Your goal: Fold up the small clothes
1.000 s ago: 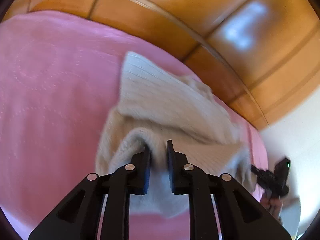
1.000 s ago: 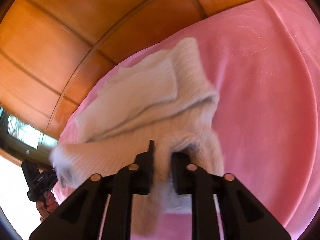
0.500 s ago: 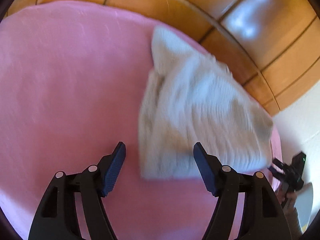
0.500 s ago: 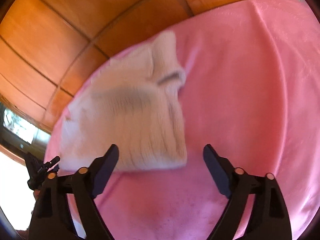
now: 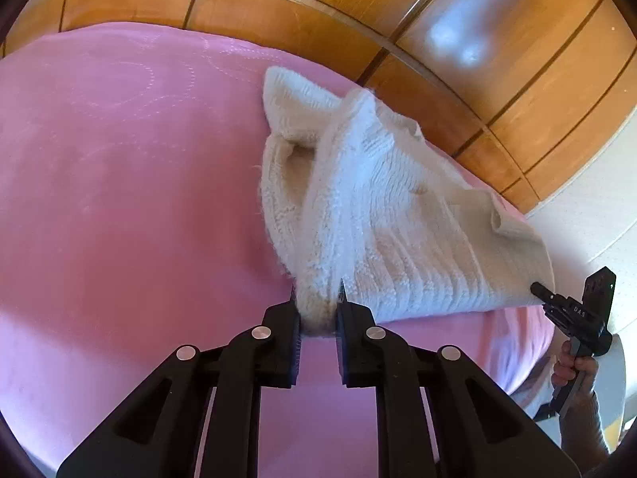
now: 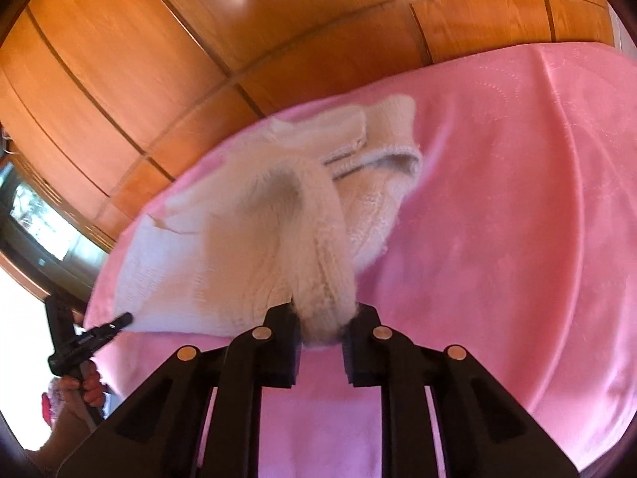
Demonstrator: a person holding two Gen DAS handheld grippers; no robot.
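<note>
Left gripper (image 5: 317, 302): just closed on the sweater (image 5: 398, 215) near edge.
Right gripper (image 6: 322, 318): likewise clamped.
Meaning: next fold is begun on the blanket (image 5: 119, 199).

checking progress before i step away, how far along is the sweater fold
Partly done. The cream knit sweater is already doubled into a compact bundle on the pink blanket, one layer over another. In hand: the left gripper and right gripper have just closed, each pinching a near corner and lifting it. Left: carry that near edge over and lay it flat; the top is rumpled, not yet neat.
</note>
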